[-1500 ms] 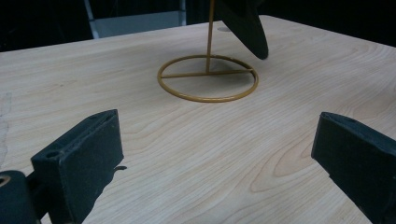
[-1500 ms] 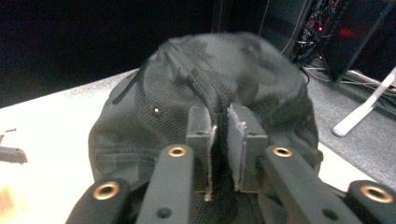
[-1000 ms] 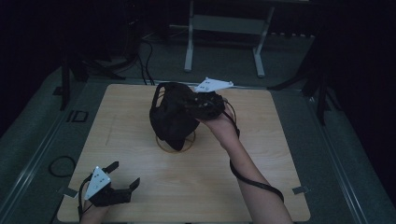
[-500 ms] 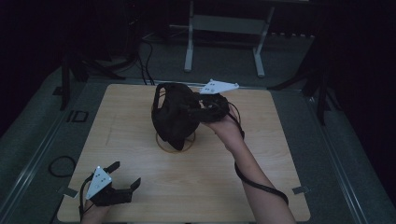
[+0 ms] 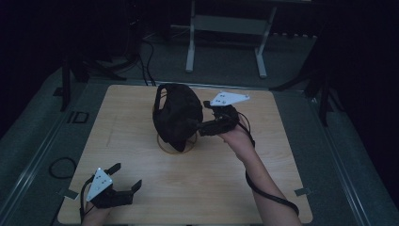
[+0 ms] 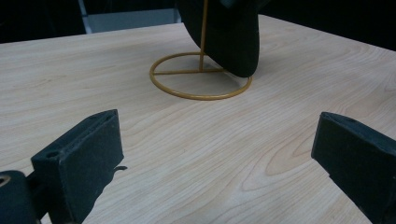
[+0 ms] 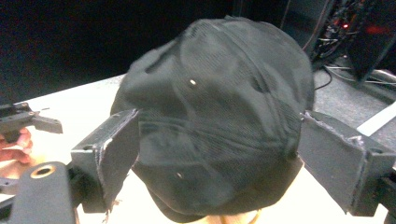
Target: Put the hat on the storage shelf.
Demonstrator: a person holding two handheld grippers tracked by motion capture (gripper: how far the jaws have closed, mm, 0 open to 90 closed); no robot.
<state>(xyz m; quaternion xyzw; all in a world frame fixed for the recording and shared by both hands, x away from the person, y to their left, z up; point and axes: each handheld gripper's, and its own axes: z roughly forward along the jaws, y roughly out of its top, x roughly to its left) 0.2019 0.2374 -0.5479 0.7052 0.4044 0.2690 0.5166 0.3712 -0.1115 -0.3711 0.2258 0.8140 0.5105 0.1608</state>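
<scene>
Left tool [image 5: 123,182]: near the front left corner of the tabletop [image 5: 141,197], held low over the wood, jaws spread wide with nothing between them; well apart from the stand.

Tabletop: pale wood grain, bare across the near half.

Stand [image 6: 201,74]: thin gold wire, a ring base lying flat on the tabletop near its middle, with a cross-bar and an upright rod rising from it.

Black cap [image 5: 176,115]: mesh fabric, hanging on the stand's rod, its lower edge just above the ring.

Right tool [image 5: 194,126]: at the cap's right side, jaws spread on either side of the crown; whether they press the fabric cannot be told. The right hand [image 5: 235,137] holds it from behind.
</scene>
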